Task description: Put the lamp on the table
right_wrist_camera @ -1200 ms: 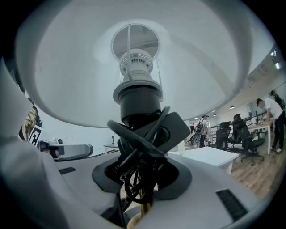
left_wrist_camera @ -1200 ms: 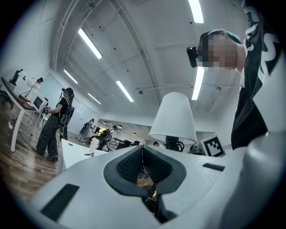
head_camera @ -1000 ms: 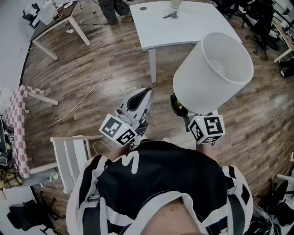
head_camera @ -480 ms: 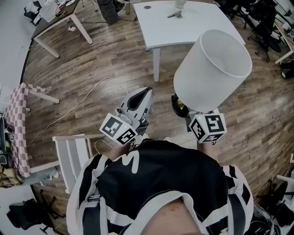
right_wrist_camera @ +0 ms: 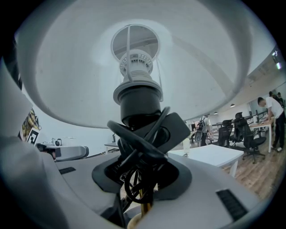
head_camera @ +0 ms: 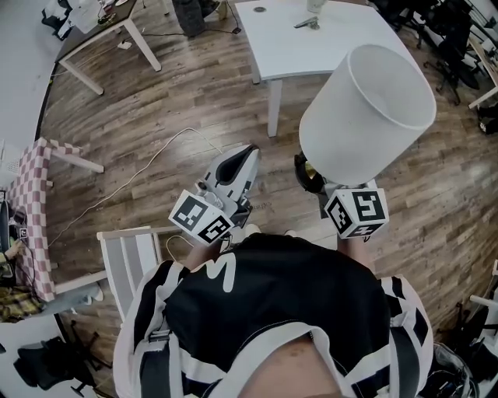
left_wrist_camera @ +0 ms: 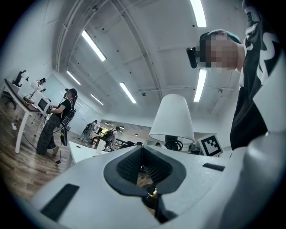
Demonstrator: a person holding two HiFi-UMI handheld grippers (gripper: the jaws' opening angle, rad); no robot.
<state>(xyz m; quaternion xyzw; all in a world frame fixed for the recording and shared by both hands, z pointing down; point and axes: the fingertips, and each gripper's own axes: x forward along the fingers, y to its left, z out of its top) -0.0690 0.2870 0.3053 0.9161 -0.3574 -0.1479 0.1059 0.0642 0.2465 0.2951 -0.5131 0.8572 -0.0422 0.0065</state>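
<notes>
table, white, lies ahead of the person at the top of the head view, a little left of the lamp and well apart from it across wooden floor. the lamp's long axis rises out of the right gripper, shade uppermost and tipped toward the table. those jaws stand wide, clamped on the dark stem and its bundled cord. the left gripper hangs beside it, jaws together on nothing, about as near the table. in my judgement the right hand must carry the lamp forward over the tabletop before lowering it, clear of the small items there.
</notes>
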